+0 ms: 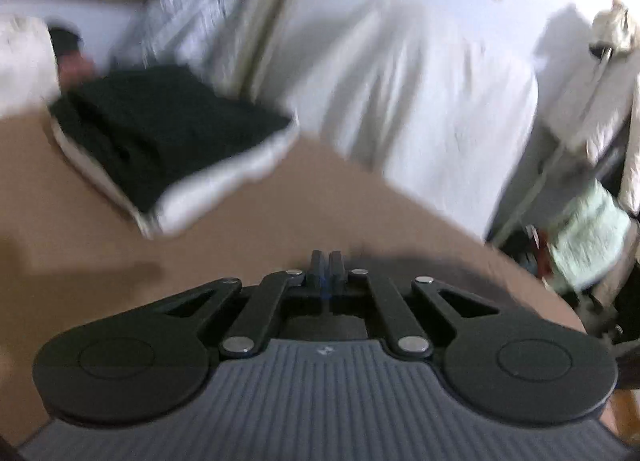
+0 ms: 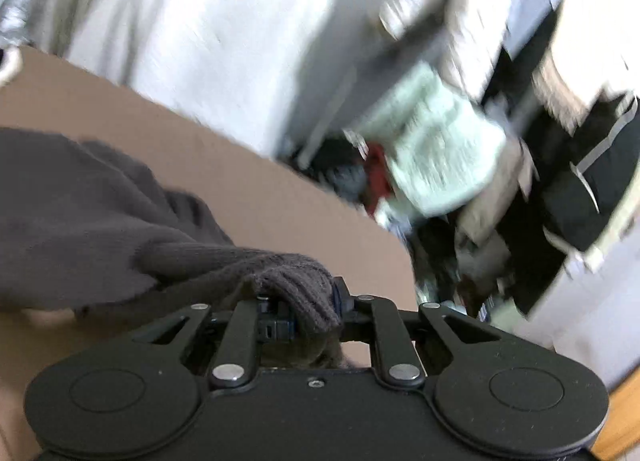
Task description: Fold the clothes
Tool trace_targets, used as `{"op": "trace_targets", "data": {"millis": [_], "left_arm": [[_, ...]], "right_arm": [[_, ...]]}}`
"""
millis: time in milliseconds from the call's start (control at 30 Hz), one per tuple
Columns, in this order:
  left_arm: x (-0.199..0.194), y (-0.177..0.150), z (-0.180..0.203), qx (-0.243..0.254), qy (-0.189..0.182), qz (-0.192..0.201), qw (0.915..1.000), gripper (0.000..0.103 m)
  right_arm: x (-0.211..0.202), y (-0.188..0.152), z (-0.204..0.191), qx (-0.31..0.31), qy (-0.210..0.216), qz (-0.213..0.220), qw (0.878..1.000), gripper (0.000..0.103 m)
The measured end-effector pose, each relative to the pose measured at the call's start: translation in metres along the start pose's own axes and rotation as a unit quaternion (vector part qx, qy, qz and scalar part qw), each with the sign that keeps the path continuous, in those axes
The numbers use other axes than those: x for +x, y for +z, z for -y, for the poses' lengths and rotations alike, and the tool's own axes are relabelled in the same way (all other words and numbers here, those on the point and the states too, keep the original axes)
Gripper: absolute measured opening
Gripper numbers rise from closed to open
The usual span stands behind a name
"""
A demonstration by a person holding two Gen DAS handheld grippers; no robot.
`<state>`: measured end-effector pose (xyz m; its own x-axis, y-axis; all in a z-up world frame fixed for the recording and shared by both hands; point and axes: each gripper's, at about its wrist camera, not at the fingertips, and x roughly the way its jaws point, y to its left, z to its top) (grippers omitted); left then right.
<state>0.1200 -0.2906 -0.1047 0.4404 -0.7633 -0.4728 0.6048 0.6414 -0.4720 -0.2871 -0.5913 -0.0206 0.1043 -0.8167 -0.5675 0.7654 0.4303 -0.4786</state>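
My right gripper (image 2: 310,301) is shut on the ribbed cuff of a dark grey knit sweater (image 2: 80,213), which trails off to the left over the brown table (image 2: 260,177). My left gripper (image 1: 327,261) is shut with nothing between its fingers, just above the brown table (image 1: 240,229). In the left wrist view a folded stack, a black garment (image 1: 160,125) on a white one (image 1: 224,185), lies on the table at the upper left. Both views are blurred by motion.
A white draped sheet (image 1: 400,93) hangs behind the table. A heap of clothes, with a pale green piece (image 2: 432,141) and black pieces (image 2: 580,197), lies past the table's right edge. The pale green piece (image 1: 588,233) also shows at the right of the left wrist view.
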Motion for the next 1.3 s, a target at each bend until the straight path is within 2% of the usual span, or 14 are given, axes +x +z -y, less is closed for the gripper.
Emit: {"op": "trace_targets", "data": {"millis": [100,167,233,333,400,533,633,733,800,933,1033,1067,1100,1300], "left_arm": [[0.030,-0.019,0.002,-0.005,0.006,-0.059,0.9982,0.003],[0.045,-0.029,0.007,0.020,0.037,-0.086,0.9954,0.006],[0.056,-0.033,0.008,0.033,0.056,-0.106,0.9922,0.007],[0.057,-0.032,-0.004,0.004,0.053,-0.110,0.9926,0.025],[0.052,-0.036,-0.011,-0.028,0.041,-0.110,0.9926,0.038],[0.062,-0.042,-0.013,-0.043,0.026,-0.130,0.9903,0.041],[0.074,-0.048,-0.006,-0.028,0.034,-0.143,0.9887,0.068],[0.082,-0.053,-0.004,-0.026,0.032,-0.151,0.9876,0.069],[0.087,-0.055,-0.003,-0.024,0.033,-0.155,0.9870,0.071],[0.098,-0.056,-0.003,-0.026,0.037,-0.162,0.9857,0.079],[0.109,-0.058,0.004,0.004,0.039,-0.163,0.9859,0.070],[0.113,-0.061,0.009,0.034,0.038,-0.169,0.9843,0.053],[0.115,-0.063,0.016,0.064,0.044,-0.179,0.9808,0.005],[0.063,-0.009,0.043,0.095,0.033,-0.086,0.9912,0.007]], "right_arm": [[0.039,-0.025,0.012,0.019,-0.013,-0.072,0.997,0.019],[0.067,-0.048,0.019,0.045,-0.016,-0.120,0.992,0.031],[0.090,-0.060,0.043,0.136,0.037,-0.168,0.976,0.035],[0.082,-0.066,0.065,0.232,0.107,-0.151,0.955,0.041],[0.065,-0.061,0.062,0.240,0.140,-0.122,0.953,0.050],[0.037,-0.051,0.044,0.256,0.223,-0.088,0.936,0.063],[0.053,-0.046,0.029,0.274,0.235,-0.088,0.928,0.070],[0.083,-0.049,0.015,0.304,0.241,-0.096,0.917,0.086],[0.096,-0.065,0.006,0.331,0.233,-0.118,0.907,0.086],[0.110,-0.082,-0.005,0.360,0.228,-0.130,0.895,0.064],[0.105,-0.075,-0.006,0.349,0.222,-0.103,0.904,0.039],[0.099,-0.069,-0.005,0.341,0.218,-0.083,0.911,0.037],[0.094,-0.064,-0.004,0.332,0.214,-0.062,0.917,0.032],[0.061,-0.029,0.005,0.274,0.185,0.061,0.942,0.017]]}}
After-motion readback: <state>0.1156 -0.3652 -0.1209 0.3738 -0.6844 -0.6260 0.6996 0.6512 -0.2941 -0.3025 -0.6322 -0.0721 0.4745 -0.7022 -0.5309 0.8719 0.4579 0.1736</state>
